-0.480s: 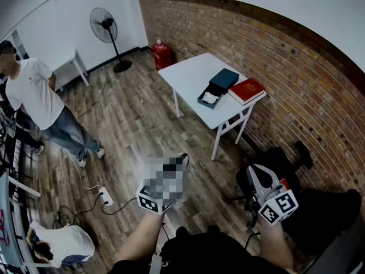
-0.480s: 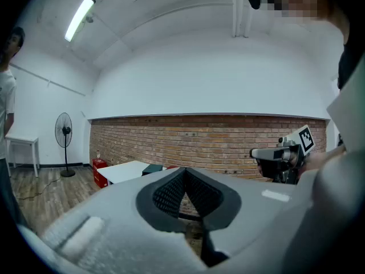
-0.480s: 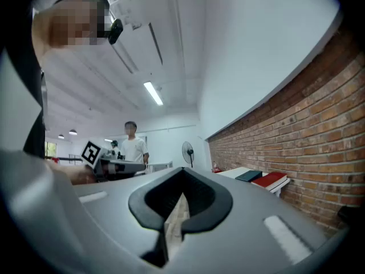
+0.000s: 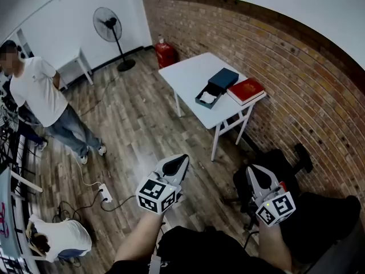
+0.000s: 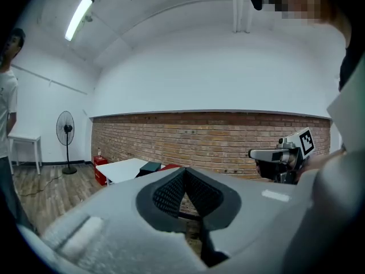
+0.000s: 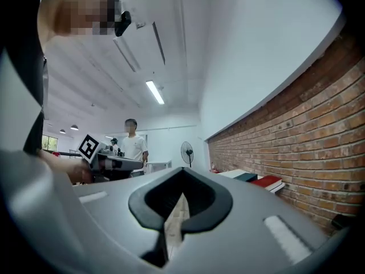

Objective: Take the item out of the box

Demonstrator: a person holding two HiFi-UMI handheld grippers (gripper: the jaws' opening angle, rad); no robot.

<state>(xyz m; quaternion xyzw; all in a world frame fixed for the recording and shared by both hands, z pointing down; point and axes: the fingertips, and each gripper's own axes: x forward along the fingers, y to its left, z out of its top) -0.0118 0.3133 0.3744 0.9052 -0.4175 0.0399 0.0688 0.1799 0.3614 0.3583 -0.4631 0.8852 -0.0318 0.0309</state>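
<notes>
A dark open box (image 4: pixel 208 97) with a white item (image 4: pixel 209 98) inside lies on a white table (image 4: pixel 191 76) by the brick wall, its lid (image 4: pixel 223 78) just behind it. Both grippers are held far from the table, over the wooden floor. My left gripper (image 4: pixel 182 158) is shut and holds nothing. My right gripper (image 4: pixel 250 169) is also shut and empty. In the left gripper view the left gripper (image 5: pixel 183 173) points toward the table (image 5: pixel 126 168) and the box (image 5: pixel 150 166). In the right gripper view the right gripper (image 6: pixel 182 182) has the box (image 6: pixel 248 177) off to its right.
A red book (image 4: pixel 246 90) lies on the table next to the box. A black office chair (image 4: pixel 282 164) stands by the wall. A fan (image 4: pixel 108 26) and a red canister (image 4: pixel 165 54) stand far off. A person (image 4: pixel 40 93) stands at left; another (image 4: pixel 54 241) crouches near cables.
</notes>
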